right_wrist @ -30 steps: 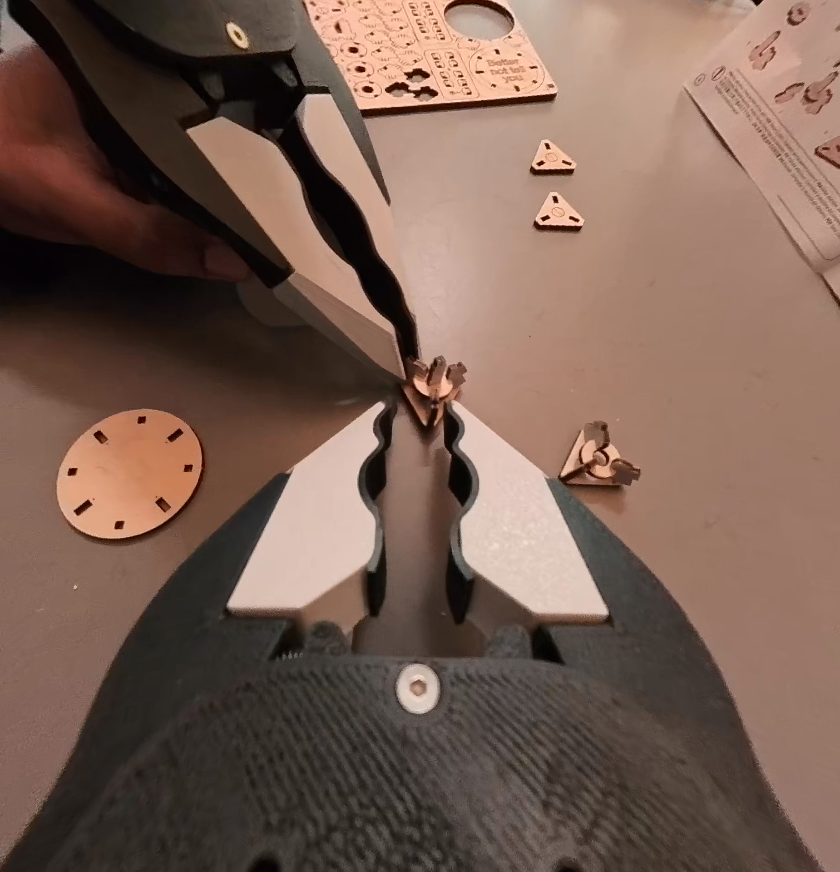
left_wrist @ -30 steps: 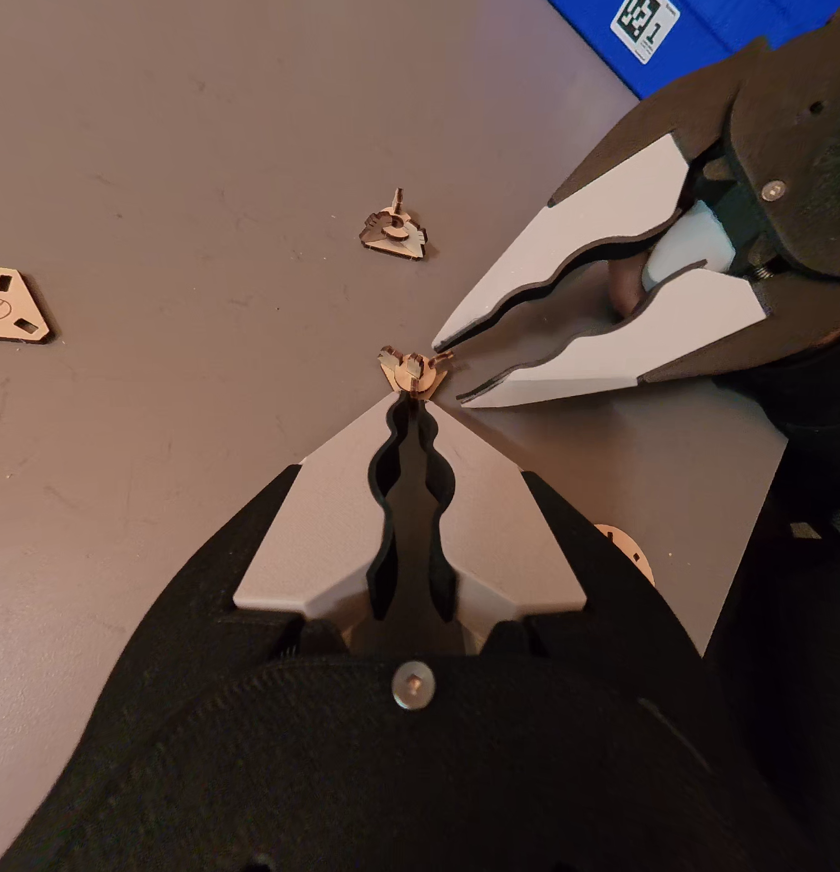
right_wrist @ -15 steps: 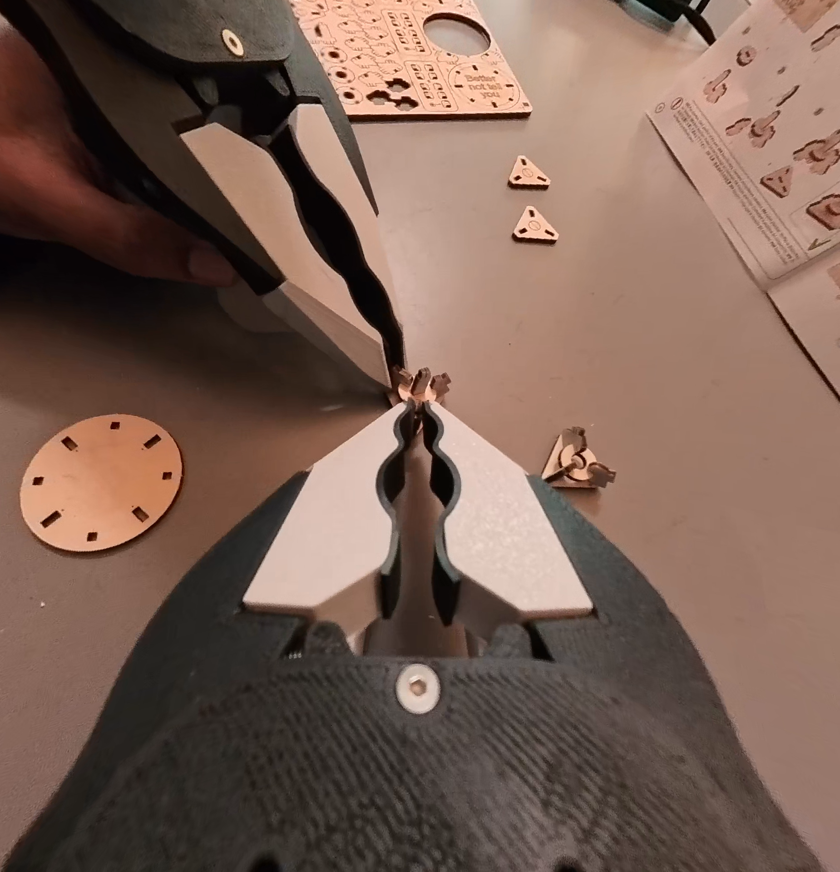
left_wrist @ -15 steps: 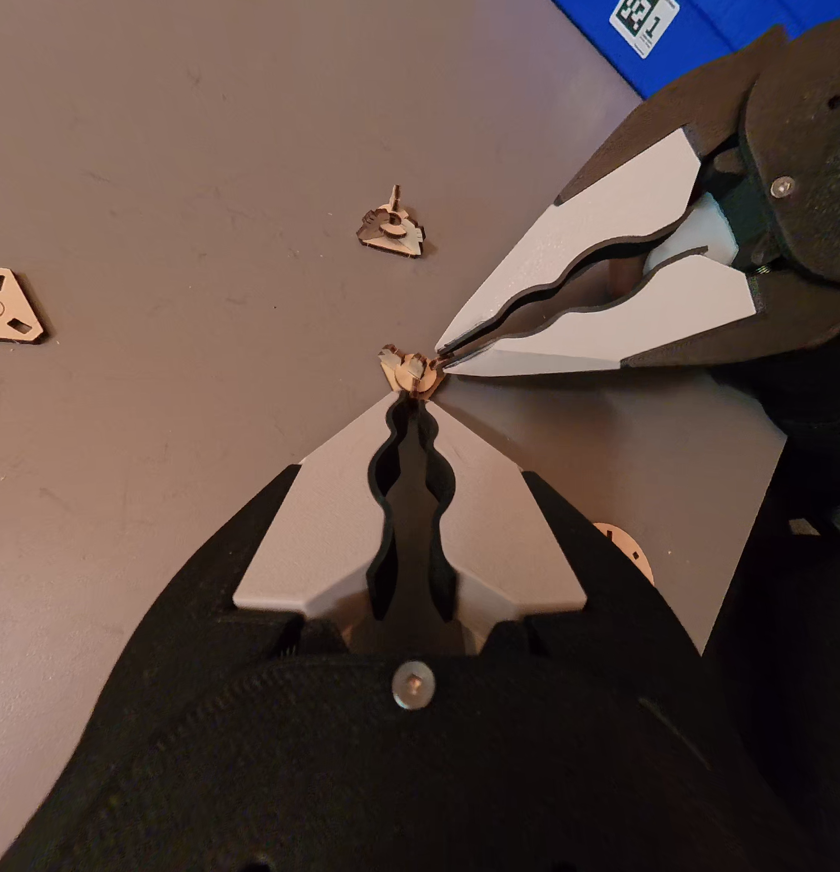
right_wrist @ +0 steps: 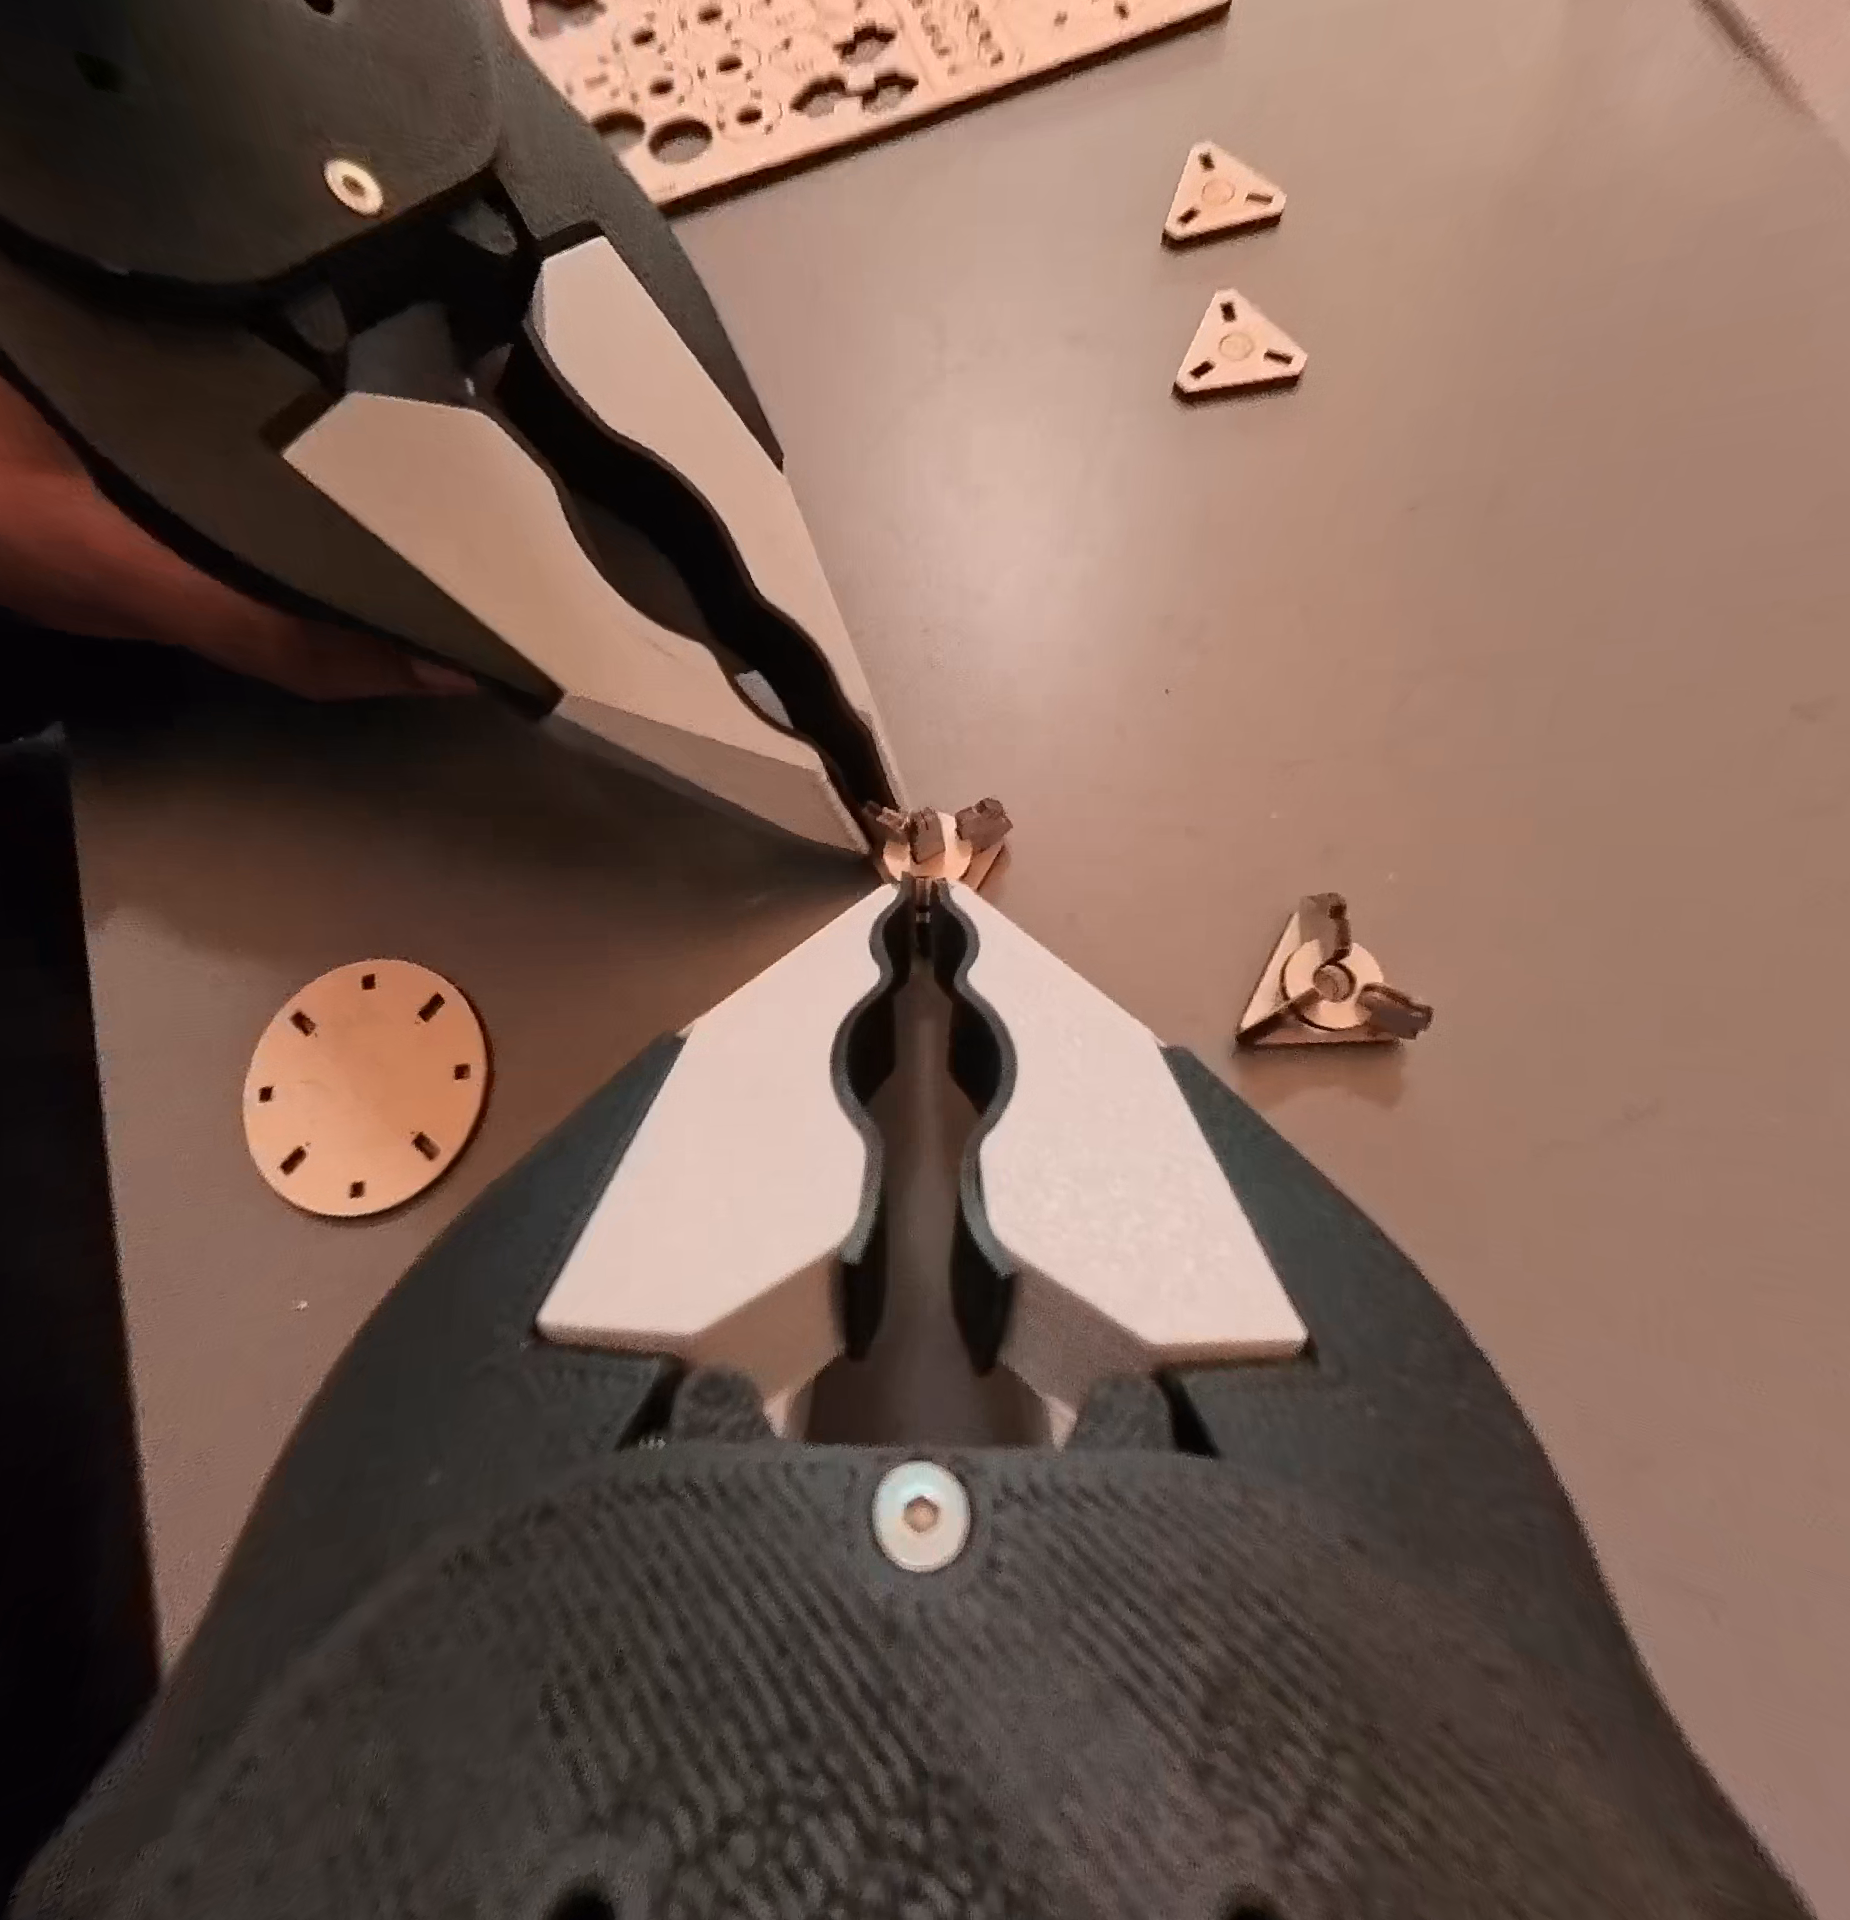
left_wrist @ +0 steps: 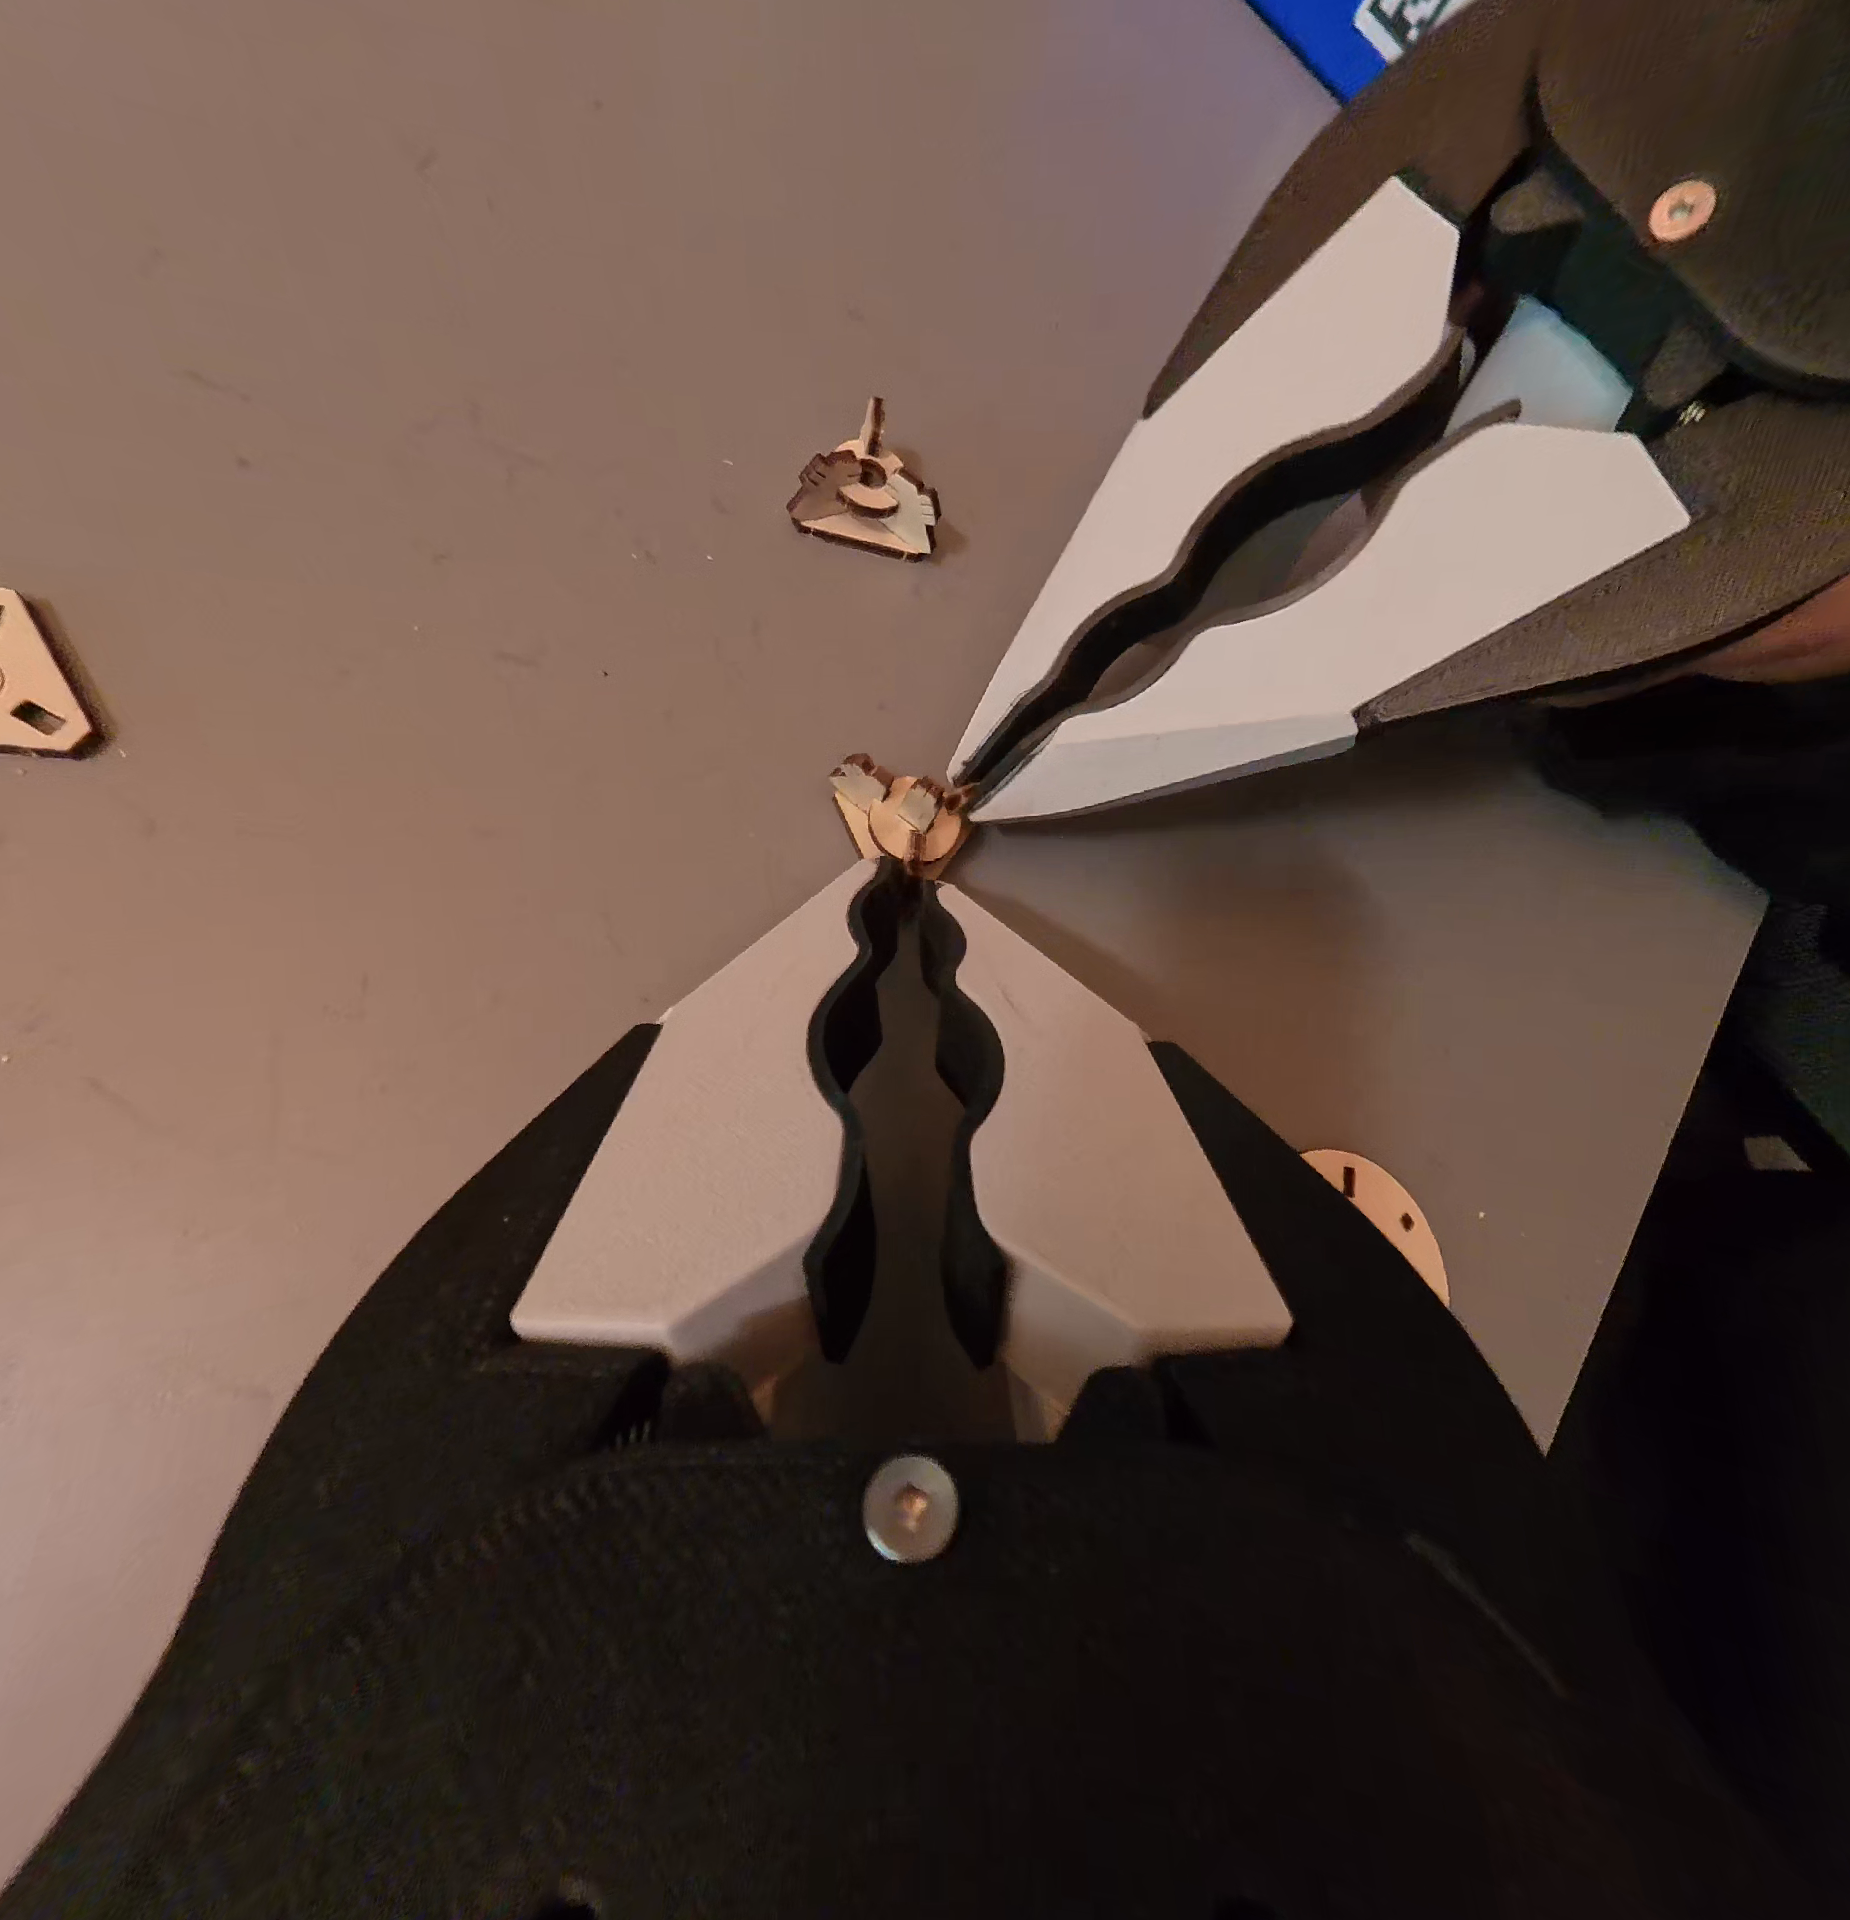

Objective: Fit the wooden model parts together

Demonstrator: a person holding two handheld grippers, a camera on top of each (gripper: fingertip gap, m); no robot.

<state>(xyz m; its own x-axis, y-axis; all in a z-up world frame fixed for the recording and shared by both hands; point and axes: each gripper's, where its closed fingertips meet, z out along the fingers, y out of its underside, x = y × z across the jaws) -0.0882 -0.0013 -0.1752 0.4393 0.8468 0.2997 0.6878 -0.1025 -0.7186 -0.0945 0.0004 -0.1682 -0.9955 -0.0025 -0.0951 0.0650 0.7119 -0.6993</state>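
Note:
A small wooden assembly (left_wrist: pixel 900 821), a triangular base with a round disc and little pegs, sits between both grippers just over the grey table (left_wrist: pixel 381 312). My left gripper (left_wrist: pixel 905 871) is shut on a thin tab at the assembly's near edge. My right gripper (left_wrist: pixel 968 795) comes in from the upper right, shut on a peg at its right side. In the right wrist view the assembly (right_wrist: pixel 931 844) lies just ahead of my right gripper (right_wrist: pixel 923 891), which pinches a thin tab. The left gripper (right_wrist: pixel 879 821) reaches in from the upper left and grips a peg.
A second pegged triangle (left_wrist: pixel 864 494) (right_wrist: pixel 1326 982) lies nearby. Flat wooden triangles (left_wrist: pixel 17 675) (right_wrist: pixel 1222 197) (right_wrist: pixel 1238 348), a slotted wooden disc (right_wrist: pixel 365 1086) and a sheet of cut-out parts (right_wrist: pixel 848 73) lie around. A blue box (left_wrist: pixel 1316 42) stands at the back. My two grippers' fingertips are within a few centimetres of each other. My left tips are roughly 11 cm from the slotted wooden disc (right_wrist: pixel 365 1086).
A second ago my right gripper stood open around the assembly; it has since shut on a tab of it. The left gripper has kept its hold throughout.

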